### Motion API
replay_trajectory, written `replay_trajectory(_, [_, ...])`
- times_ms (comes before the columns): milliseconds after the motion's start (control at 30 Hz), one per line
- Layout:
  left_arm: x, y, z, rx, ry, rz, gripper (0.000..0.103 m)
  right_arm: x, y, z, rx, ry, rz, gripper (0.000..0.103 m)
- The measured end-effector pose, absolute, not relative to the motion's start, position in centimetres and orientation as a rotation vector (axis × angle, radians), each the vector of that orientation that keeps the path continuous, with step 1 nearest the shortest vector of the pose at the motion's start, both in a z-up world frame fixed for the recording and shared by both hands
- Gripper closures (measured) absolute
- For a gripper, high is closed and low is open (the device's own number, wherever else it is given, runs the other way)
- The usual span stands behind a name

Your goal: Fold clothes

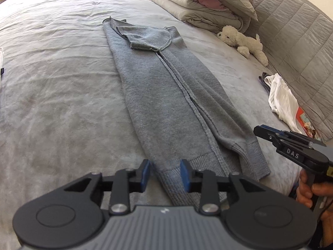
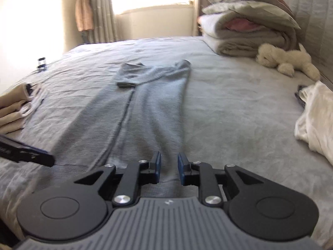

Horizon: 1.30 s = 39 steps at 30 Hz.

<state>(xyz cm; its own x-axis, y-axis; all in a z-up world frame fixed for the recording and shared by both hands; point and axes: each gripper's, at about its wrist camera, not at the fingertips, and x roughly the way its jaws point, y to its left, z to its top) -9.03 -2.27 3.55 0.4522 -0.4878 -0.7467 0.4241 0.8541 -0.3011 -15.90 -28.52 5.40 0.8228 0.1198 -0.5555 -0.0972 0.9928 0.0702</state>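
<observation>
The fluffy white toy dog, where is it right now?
The toy dog lies on the bed at the right of both views, against the quilted headboard, just below the stack of folded blankets and beyond the white garment.

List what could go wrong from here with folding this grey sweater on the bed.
1. The left gripper stands open around the ribbed hem of the grey sweater; closing shallow may catch only the top layer, so the fold drags apart.
2. The right gripper is also open over the hem; uneven lifting could undo the sleeve folded across the chest.
3. The white garment lies near; a wide swing may snag it.
</observation>
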Motion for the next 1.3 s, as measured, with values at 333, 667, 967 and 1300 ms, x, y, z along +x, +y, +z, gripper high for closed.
replay_trajectory(333, [-10.2,-3.1,3.6,0.014,0.954,-0.568,0.096,-15.5,-25.4,3.2,0.159,0.771,0.336,0.096])
replay_trajectory(667, [-10.0,-2.8,3.9,0.029,0.962,-0.580,0.084,-15.5,-28.8,5.0,0.273,0.651,0.237,0.085])
replay_trajectory(967, [-10.8,-3.1,3.2,0.043,0.964,-0.546,0.084,-15.9,-28.7,3.0,0.176,0.764,0.165,0.085])
replay_trajectory(1300, [-14.5,-2.9,2.6,0.024,0.913,-0.430,0.084,-18.6,-27.7,2.7,0.103,0.779,0.154,0.085])
